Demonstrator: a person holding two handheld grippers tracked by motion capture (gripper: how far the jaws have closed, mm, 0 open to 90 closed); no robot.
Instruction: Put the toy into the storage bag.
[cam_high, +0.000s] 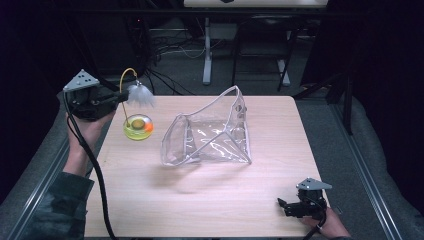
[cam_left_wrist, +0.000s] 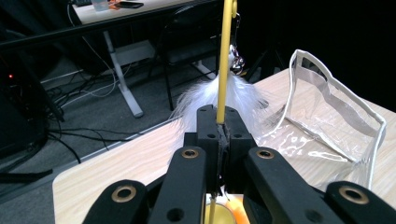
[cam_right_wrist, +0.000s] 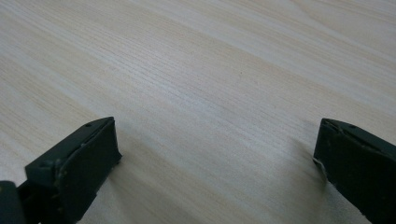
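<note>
The left tongs (cam_high: 121, 95) sit at the far left edge of the pale wooden table (cam_high: 210, 200), pinched tight on the thin yellow curved wire stem (cam_left_wrist: 224, 70) of a cat toy. In the left gripper view the stem runs straight up out of the closed jaws, which meet around it with no gap. Just beyond the tips of those tongs hangs the toy's white fluffy feather tuft (cam_high: 141, 95), with a small silver bell (cam_left_wrist: 237, 63) above it. Right under the tongs, touching nothing else, is the toy's round translucent yellow base with an orange ball inside (cam_high: 138, 126); whether it rests on the table or is lifted off it cannot be told.

Farther right, well apart from both tongs, a clear plastic pouch with white trim (cam_high: 210, 132) stands open near the middle of the table, its mouth turned toward the left tongs.

At the near right corner the right tongs (cam_high: 281, 204) lie low over the table, jaws spread wide with only bare wood between them, holding nothing.
</note>
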